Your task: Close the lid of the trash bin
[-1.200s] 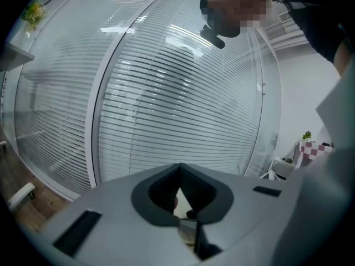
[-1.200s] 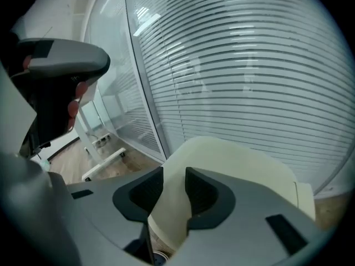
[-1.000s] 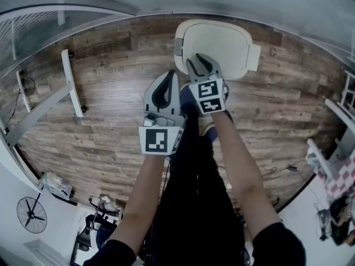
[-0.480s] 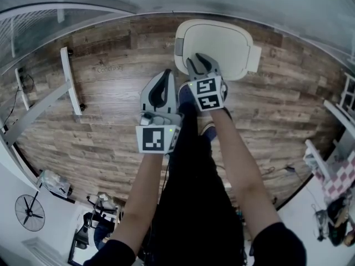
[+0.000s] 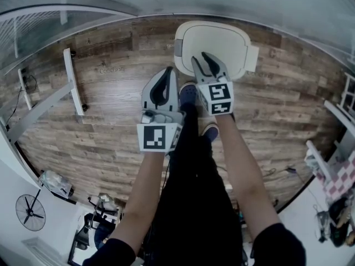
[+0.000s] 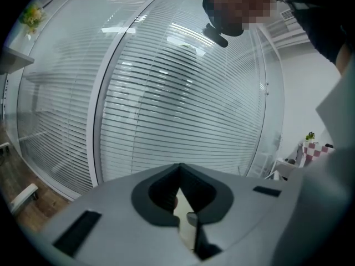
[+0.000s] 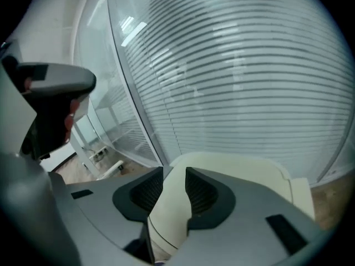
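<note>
The cream trash bin (image 5: 222, 35) stands on the wood floor against the glass wall, and its lid lies flat on top. My right gripper (image 5: 201, 59) hovers over the near left part of the lid, pointing down at it. Its jaws stand apart and are opening a little, with nothing between them; the lid (image 7: 238, 170) shows through the gap of the right gripper (image 7: 173, 173). My left gripper (image 5: 168, 71) hangs to the left of the bin over the floor. The left gripper (image 6: 178, 166) has its tips touching and holds nothing.
A curved glass wall with blinds (image 6: 183, 93) runs behind the bin. A white frame leg (image 5: 72, 82) lies on the floor at left. A fan (image 5: 30, 212) sits at the lower left and a checked cloth (image 5: 339, 180) at right. The person's shoes (image 5: 188, 92) stand just before the bin.
My right gripper has lifted and shifted a little right and further over the lid, rolling slightly. The left gripper has stayed put, and the bin looks the same.
</note>
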Available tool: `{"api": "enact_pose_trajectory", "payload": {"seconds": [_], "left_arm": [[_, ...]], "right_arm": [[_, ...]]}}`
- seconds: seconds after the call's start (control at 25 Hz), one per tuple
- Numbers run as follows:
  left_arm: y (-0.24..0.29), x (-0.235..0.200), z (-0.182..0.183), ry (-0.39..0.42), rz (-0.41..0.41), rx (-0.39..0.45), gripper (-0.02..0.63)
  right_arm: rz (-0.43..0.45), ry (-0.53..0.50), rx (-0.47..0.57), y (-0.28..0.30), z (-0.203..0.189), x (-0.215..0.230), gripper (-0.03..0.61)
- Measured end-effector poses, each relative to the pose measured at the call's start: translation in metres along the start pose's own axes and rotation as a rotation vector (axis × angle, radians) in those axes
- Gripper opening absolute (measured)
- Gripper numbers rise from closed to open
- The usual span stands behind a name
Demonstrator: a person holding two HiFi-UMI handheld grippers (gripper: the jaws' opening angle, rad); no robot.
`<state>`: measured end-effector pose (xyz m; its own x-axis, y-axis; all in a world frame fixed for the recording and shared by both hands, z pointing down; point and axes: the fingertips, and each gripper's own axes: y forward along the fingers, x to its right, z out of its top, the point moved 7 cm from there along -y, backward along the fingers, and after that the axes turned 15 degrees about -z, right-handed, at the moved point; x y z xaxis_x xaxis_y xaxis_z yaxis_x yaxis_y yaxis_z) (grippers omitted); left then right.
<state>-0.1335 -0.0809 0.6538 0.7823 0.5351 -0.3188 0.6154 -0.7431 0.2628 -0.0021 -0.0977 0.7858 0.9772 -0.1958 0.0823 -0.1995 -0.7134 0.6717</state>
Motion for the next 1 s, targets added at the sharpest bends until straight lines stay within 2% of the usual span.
{"api": "enact_pose_trajectory", "payload": {"seconds": [0.2, 0.48, 1.0], "left_arm": [[0.006, 0.010, 0.020, 0.013, -0.005, 0.027, 0.006], [0.007, 0.041, 0.076, 0.068, -0.040, 0.114, 0.006], [-0.061, 0.115, 0.160, 0.135, -0.022, 0.156, 0.006]], "right_arm": [[0.005, 0.019, 0.242, -0.054, 0.061, 0.008, 0.126], [-0.053, 0.039, 0.460, -0.143, 0.148, 0.024, 0.126], [-0.096, 0.037, 0.543, -0.297, 0.195, 0.037, 0.124]]}}
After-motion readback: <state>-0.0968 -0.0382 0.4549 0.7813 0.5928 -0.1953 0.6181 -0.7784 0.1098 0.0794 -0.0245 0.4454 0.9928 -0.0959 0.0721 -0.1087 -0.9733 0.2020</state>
